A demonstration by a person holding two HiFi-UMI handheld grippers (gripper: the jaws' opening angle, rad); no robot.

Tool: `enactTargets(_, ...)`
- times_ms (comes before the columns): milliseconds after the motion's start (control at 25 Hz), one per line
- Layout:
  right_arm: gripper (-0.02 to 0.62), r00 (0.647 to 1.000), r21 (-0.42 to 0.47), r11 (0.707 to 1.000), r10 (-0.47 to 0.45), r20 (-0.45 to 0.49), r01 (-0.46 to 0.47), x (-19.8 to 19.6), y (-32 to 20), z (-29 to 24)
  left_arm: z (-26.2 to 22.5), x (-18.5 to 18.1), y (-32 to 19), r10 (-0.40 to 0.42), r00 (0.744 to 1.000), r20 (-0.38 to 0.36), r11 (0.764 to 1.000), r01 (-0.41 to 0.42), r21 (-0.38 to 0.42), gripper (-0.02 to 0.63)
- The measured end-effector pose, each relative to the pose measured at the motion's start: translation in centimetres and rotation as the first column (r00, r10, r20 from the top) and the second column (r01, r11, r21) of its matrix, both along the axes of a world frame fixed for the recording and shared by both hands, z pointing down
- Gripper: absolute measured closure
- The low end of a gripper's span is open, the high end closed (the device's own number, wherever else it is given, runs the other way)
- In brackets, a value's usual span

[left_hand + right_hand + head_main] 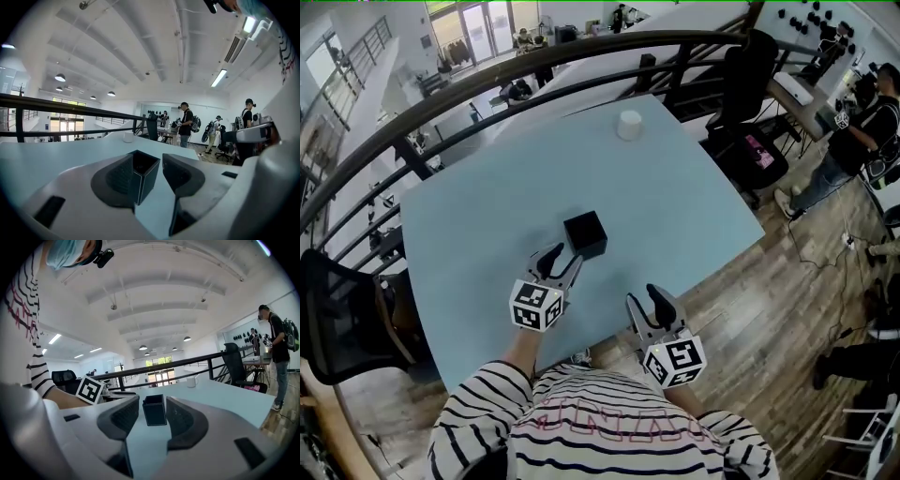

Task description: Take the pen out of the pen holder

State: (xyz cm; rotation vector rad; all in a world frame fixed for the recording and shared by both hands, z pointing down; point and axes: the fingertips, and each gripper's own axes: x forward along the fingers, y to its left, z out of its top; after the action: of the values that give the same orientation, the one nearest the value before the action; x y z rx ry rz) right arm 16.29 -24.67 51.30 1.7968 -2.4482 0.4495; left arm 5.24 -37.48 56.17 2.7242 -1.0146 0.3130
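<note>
A black square pen holder point(585, 233) stands upright on the light blue table point(487, 216), a little in front of its middle. Its open top looks dark, and no pen shows in any view. My left gripper point(562, 260) is open just in front of the pen holder point(146, 180), whose near corner lies between the fingertips without touching either. In its own view the left gripper point(148, 164) holds nothing. My right gripper point(648, 303) is open at the table's front edge, farther back, aimed at the pen holder point(154, 411). Nothing sits between the jaws of the right gripper point(153, 402).
A white cup point(629, 125) stands near the table's far edge. A black chair point(342, 319) is left of the table, and another chair point(750, 103) at the far right. A dark railing point(534, 66) runs behind. People stand on the wooden floor to the right point(853, 141).
</note>
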Motion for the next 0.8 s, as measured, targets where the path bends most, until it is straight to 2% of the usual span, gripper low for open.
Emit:
enactTargets(520, 0.413, 0.999, -0.033, 0.999, 0.037, 0.008, -0.037, -0.1, -2.4, 0.3, 2.6, 0.5, -3.6, 0.011, 0.998, 0.054, 0.995, -0.006, -0.096, 0.436)
enactTargets(720, 0.413, 0.999, -0.037, 0.998, 0.048, 0.015, -0.047, 0.3, -2.6, 0.7, 3.1, 1.1, -3.9, 0.023, 0.996, 0.088, 0.995, -0.014, -0.098, 0.504)
enactTargets(800, 0.413, 0.999, -0.037, 0.998, 0.050, 0.019, -0.049, 0.3, -2.7, 0.6, 3.0, 1.2, -4.0, 0.023, 0.995, 0.100, 0.995, -0.013, -0.095, 0.511)
